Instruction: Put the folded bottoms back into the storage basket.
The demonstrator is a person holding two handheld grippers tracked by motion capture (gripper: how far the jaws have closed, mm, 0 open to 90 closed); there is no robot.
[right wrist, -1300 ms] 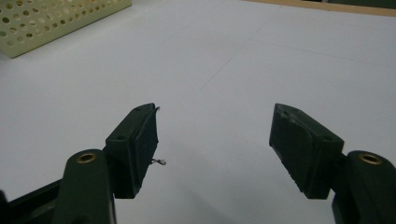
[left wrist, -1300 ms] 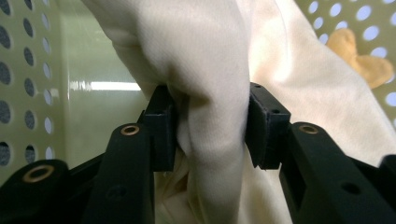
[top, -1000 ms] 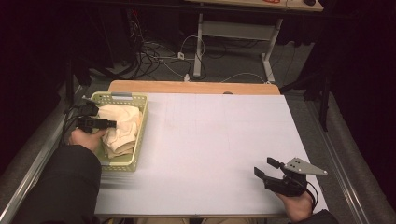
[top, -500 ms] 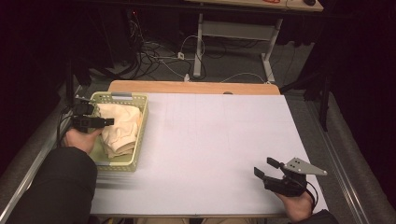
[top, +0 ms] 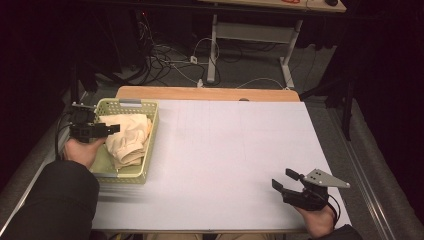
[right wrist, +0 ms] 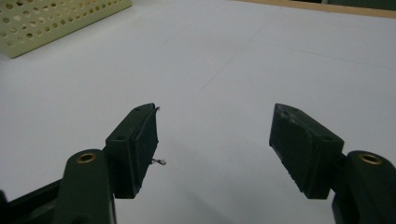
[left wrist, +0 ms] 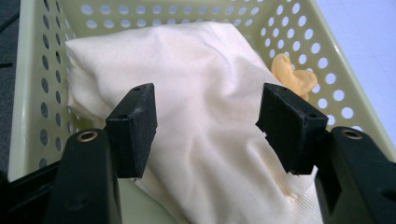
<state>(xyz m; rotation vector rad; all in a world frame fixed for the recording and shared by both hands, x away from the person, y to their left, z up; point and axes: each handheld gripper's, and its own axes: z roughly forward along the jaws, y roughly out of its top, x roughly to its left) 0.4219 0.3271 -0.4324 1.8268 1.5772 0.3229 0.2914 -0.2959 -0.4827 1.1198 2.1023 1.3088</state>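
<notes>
Cloth (left wrist: 205, 121), cream-coloured and crumpled, lies heaped in the pale green perforated basket (top: 150, 150) at the left edge of the white surface (top: 230, 155), and the left gripper (top: 112, 129) hovers just above it with its fingers (left wrist: 135, 126) released and spread; they have just been opening, and in the left gripper view the fabric sits below and between them without being pinched. To take hold well, I judge the fingers should come down over a raised fold near the middle of the heap rather than a flat stretch, so both pads meet fabric, then close fully before lifting straight up clear of the basket wall, since a sideways pull could drag the light basket along. The right gripper (top: 289, 181) rests near the front right corner of the surface, well apart from the basket, its fingers (right wrist: 135, 144) also spread with nothing between them; it could steady the basket rim if needed. Hard to make out is whether the heap is one cloth or several, and a small orange piece (left wrist: 292, 79) tucked behind it against the far wall is partly hidden; its nature is unclear. Fabric also covers the basket floor.
</notes>
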